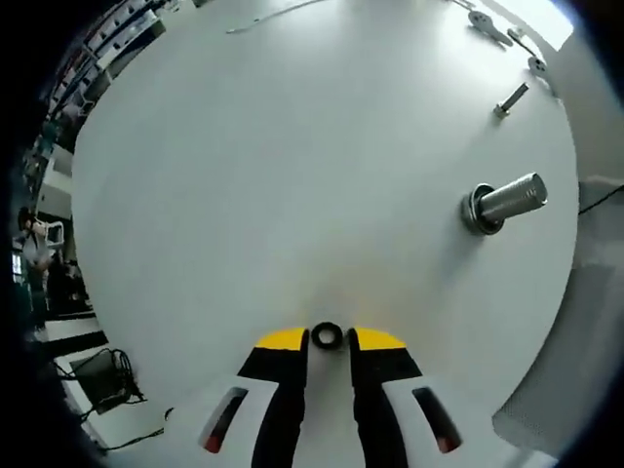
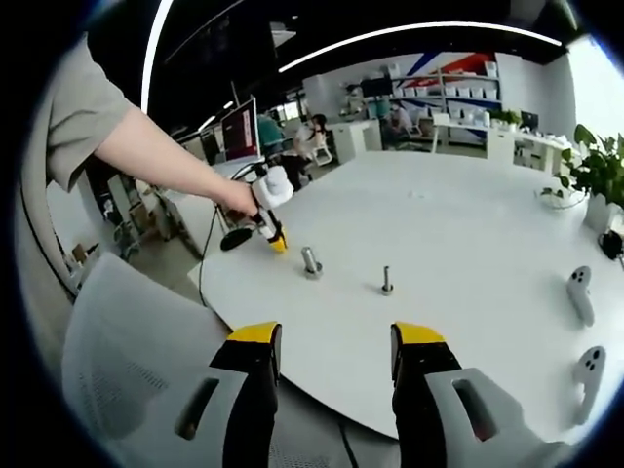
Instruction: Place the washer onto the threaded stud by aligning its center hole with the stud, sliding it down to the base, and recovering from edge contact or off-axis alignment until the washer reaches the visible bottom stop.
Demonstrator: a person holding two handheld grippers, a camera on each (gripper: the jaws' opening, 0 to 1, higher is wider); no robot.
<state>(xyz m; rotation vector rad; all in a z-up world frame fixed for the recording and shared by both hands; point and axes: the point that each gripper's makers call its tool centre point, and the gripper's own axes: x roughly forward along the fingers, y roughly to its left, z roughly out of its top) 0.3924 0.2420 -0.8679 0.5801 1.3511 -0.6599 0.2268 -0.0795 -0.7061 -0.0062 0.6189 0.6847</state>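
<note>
I pinched the small, stiff, slippery black metal washer (image 1: 326, 336) by its rim between my left tongs (image 1: 329, 340); right tongs (image 2: 334, 343) gaped wide, empty.

Count: one washer (image 1: 326, 336), two studs on table, big (image 2: 311, 262) and thin (image 2: 387, 281), two controllers (image 2: 579, 292), one plant (image 2: 597, 171).

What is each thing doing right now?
left gripper: shut on the washer.
washer: held just above the table, not yet on a stud.
right gripper: jaws open, holding nothing.
thick stud: upright on the table, ring at its base.
thin stud: upright, bare.
</note>
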